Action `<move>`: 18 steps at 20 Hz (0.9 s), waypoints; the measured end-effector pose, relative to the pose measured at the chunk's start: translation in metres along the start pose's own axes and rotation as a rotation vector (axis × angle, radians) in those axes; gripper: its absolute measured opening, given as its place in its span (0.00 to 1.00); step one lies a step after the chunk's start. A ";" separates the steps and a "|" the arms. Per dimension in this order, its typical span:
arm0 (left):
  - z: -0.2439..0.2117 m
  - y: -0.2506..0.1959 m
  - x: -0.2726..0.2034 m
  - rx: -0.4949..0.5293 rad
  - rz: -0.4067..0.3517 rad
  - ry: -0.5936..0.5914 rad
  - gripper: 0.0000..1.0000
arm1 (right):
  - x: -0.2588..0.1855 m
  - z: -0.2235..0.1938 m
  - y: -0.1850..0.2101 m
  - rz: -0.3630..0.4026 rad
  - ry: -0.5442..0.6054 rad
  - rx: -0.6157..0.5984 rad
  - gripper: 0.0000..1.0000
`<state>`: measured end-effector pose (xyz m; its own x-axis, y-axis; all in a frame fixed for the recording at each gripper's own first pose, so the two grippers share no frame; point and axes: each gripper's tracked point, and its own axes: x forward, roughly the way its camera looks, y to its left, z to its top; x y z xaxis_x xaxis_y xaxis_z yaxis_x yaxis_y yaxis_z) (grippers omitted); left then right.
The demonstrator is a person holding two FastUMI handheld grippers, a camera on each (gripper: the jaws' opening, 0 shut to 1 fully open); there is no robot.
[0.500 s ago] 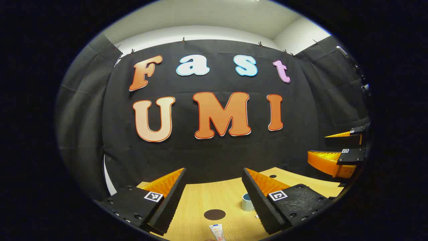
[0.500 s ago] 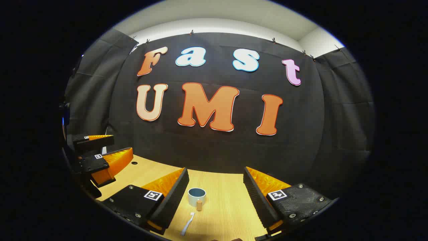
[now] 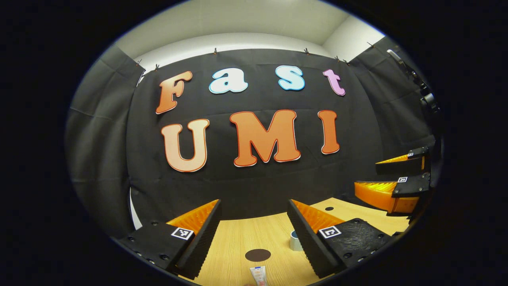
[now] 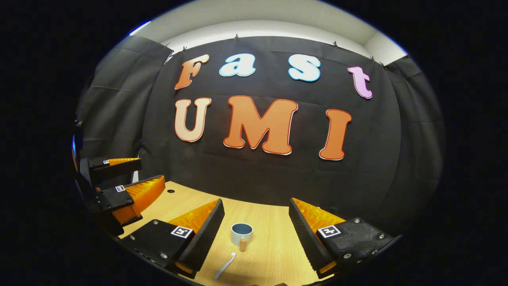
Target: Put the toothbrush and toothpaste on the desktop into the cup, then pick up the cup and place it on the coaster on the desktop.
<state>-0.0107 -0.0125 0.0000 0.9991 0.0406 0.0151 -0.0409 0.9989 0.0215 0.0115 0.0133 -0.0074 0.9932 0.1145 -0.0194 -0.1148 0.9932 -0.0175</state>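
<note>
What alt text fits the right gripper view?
The right hand-held gripper hangs open above a wooden desktop, where a cup stands upright with a toothbrush lying nearer. The left hand-held gripper is open at left.

No readable text on objects. Toothpaste tube (image 3: 258, 275) carries print, too small and blurred to read. Square black-and-white marker tags on left gripper (image 3: 254, 216) and right gripper (image 4: 256, 214) fingers show patterns, not letters or numbers
</note>
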 end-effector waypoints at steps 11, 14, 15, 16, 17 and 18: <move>0.007 0.028 -0.011 0.008 0.060 -0.012 1.00 | -0.007 -0.021 0.007 0.013 0.040 0.018 0.99; 0.007 0.036 -0.013 0.010 0.074 -0.003 1.00 | -0.009 -0.047 0.010 0.012 0.122 0.032 0.99; 0.005 0.040 -0.014 0.013 0.080 0.000 1.00 | -0.009 -0.056 0.011 0.007 0.157 0.036 0.99; 0.006 0.042 -0.015 0.016 0.084 0.001 1.00 | -0.008 -0.063 0.014 0.007 0.187 0.040 0.99; 0.005 0.045 -0.017 0.020 0.089 0.001 1.00 | -0.007 -0.069 0.018 0.008 0.215 0.042 0.99; 0.007 0.047 -0.019 0.022 0.093 0.003 0.98 | -0.006 -0.075 0.021 0.013 0.243 0.045 0.99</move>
<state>-0.0317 0.0336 0.0074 0.9910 0.1331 0.0154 -0.1336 0.9901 0.0424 0.0018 0.0320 -0.0829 0.9577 0.1243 -0.2595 -0.1211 0.9922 0.0284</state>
